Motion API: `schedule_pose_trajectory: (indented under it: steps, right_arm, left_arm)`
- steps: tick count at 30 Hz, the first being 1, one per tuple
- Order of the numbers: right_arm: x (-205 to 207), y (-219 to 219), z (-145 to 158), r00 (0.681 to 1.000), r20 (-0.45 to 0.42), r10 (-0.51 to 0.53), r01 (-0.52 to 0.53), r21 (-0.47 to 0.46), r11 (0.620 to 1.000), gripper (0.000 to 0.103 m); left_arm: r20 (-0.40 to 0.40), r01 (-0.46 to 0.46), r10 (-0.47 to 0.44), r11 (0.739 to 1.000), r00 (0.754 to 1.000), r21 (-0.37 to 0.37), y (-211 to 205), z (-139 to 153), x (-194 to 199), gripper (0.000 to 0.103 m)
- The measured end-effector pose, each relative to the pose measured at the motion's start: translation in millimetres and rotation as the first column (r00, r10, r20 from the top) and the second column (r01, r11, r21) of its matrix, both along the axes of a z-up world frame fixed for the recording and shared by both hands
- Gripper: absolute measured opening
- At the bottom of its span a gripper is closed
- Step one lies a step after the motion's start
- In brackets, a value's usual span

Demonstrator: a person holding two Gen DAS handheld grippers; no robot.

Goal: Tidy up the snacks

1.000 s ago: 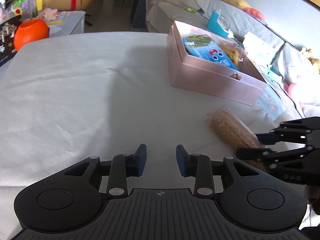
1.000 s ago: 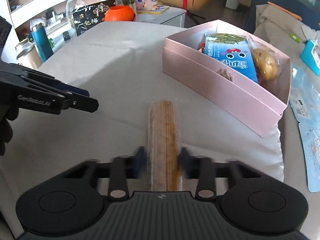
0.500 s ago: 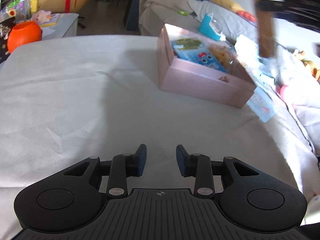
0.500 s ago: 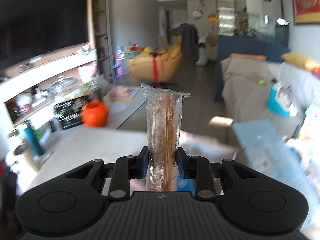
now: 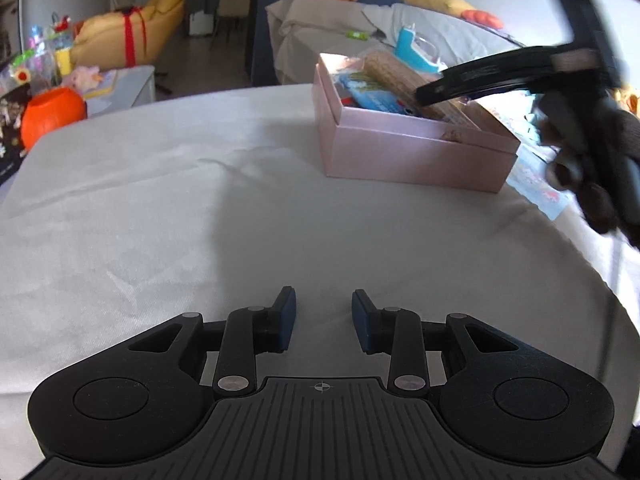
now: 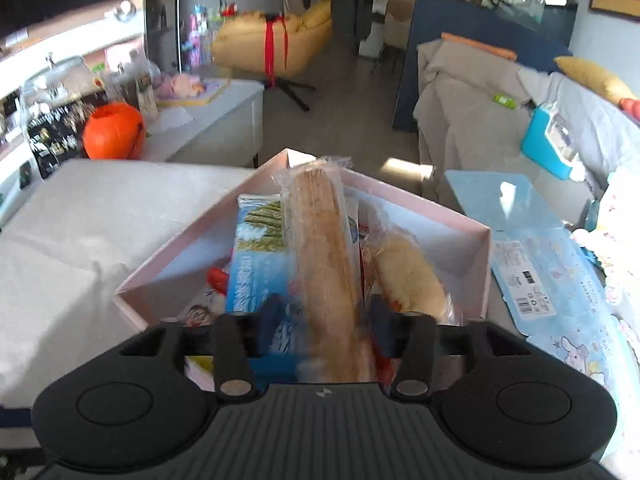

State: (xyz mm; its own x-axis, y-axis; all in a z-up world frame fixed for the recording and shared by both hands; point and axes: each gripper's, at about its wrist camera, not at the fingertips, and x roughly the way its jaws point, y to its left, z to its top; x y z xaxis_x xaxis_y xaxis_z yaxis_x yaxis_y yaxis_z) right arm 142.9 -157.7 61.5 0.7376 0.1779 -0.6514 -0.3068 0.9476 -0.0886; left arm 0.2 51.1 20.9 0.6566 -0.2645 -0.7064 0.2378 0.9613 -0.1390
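Observation:
A long brown biscuit pack in clear wrap (image 6: 324, 264) lies between the jaws of my right gripper (image 6: 326, 326), over the open pink box (image 6: 484, 276). The jaws stand apart from the pack, though the frame is blurred. The box holds a blue snack pack (image 6: 256, 264) and a yellowish bun in wrap (image 6: 408, 276). In the left wrist view the right gripper (image 5: 432, 94) reaches into the pink box (image 5: 408, 152) from the right, with the biscuit pack (image 5: 400, 74) at its tip. My left gripper (image 5: 323, 320) is open and empty, low over the white tablecloth (image 5: 160, 200).
An orange pumpkin pot (image 5: 52, 114) stands at the table's far left edge. A blue printed box lid (image 6: 540, 256) lies right of the pink box. A covered sofa (image 5: 360, 28) with a blue item sits behind the table.
My right gripper has swung down from holding the biscuit pack upright in the air to lowering it into the pink box, and its jaws have spread. The left gripper has stayed put.

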Motion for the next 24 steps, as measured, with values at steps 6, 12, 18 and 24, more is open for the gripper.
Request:
schedule_pose_trajectory:
  steps: [6,12,18,24]
  right_arm:
    - [-72.2,-9.4,7.5,0.997,0.067,-0.025,0.020,0.065,0.998,0.100]
    - [-105.5,5.3,-43.1,0.994,-0.085,-0.069,0.075,0.071,0.995,0.100]
    - [-114.1,0.5,-65.6,0.976,-0.119,-0.184,0.192,0.061,0.979,0.103]
    - [-121.7,0.5,-67.8,0.969,-0.089,-0.231,0.237,0.068,0.969,0.103]
  left_arm:
    - [0.056,-0.039,0.038,0.999,0.998,0.017,-10.3,-4.3,-1.4,0.040]
    - [0.123,-0.046,0.036,0.995,0.992,0.085,-28.8,-10.8,-11.0,0.056]
    - [0.150,-0.092,0.080,0.993,0.985,0.071,-31.1,-13.2,-15.2,0.057]
    - [0.160,-0.098,0.084,0.992,0.984,0.083,-33.4,-13.8,-15.1,0.058]
